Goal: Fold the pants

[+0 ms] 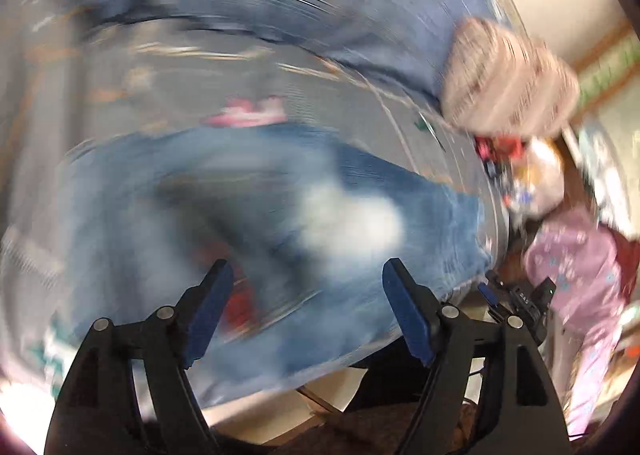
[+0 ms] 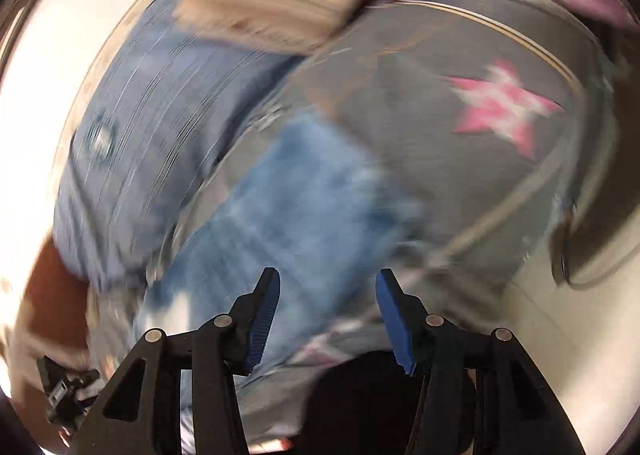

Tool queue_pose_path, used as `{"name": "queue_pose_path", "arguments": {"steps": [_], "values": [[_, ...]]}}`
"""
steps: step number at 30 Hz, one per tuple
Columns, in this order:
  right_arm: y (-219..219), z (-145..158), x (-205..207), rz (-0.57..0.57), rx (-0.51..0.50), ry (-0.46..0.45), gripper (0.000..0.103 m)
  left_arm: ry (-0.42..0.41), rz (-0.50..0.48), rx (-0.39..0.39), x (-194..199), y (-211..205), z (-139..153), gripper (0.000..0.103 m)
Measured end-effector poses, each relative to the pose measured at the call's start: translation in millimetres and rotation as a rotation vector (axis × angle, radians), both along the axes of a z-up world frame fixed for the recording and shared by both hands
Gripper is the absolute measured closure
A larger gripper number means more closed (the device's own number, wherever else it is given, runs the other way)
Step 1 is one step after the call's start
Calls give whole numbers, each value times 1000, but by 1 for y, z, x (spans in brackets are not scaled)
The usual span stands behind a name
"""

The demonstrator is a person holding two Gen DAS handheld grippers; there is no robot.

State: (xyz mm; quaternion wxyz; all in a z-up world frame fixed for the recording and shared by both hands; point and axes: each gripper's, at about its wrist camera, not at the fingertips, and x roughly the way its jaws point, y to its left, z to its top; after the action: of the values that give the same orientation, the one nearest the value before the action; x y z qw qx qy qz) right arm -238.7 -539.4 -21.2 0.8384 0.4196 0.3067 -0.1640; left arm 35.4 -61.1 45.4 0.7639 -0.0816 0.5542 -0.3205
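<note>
Both your left hand-held gripper (image 1: pixel 308 309) and right hand-held gripper (image 2: pixel 328 319) stand open, holding nothing; the jeans (image 2: pixel 304 191) lie partly folded; more folds probably remain

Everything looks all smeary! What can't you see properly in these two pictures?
- Jeans: left view, motion blur hides how they are folded; the white patch could be a rip or glare.
- Striped cloth: both views, too smeared to name.
- Pile by the pink cloth: left view, blurred and squeezed at the edge.
- Star on the grey cover: right view, outline blurred.
- Both grippers' fingers are sharp, apart, holding nothing.
</note>
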Motion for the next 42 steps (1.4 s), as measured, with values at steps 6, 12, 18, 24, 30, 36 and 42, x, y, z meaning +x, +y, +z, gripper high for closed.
{"name": "queue_pose_path", "arguments": {"steps": [6, 12, 18, 24, 30, 36, 42], "values": [[-40, -47, -9, 12, 158, -104, 50, -26, -290, 129, 5, -167, 10, 26], [-30, -45, 12, 92, 119, -239, 48, -45, -514, 236, 2, -306, -1, 26], [-28, -47, 14, 108, 136, -260, 50, -22, -626, 294, 6, -380, -22, 26], [-33, -61, 8, 131, 192, -349, 47, -61, -835, 435, -13, -432, -50, 26], [-32, -63, 7, 155, 218, -384, 45, -178, -1012, 469, -42, -456, -56, 26], [-33, -67, 23, 201, 257, -411, 62, -79, -1067, 356, -43, -457, -53, 26], [-38, -68, 35, 145, 248, -356, 92, -33, -964, 269, -29, -430, -44, 93]]}}
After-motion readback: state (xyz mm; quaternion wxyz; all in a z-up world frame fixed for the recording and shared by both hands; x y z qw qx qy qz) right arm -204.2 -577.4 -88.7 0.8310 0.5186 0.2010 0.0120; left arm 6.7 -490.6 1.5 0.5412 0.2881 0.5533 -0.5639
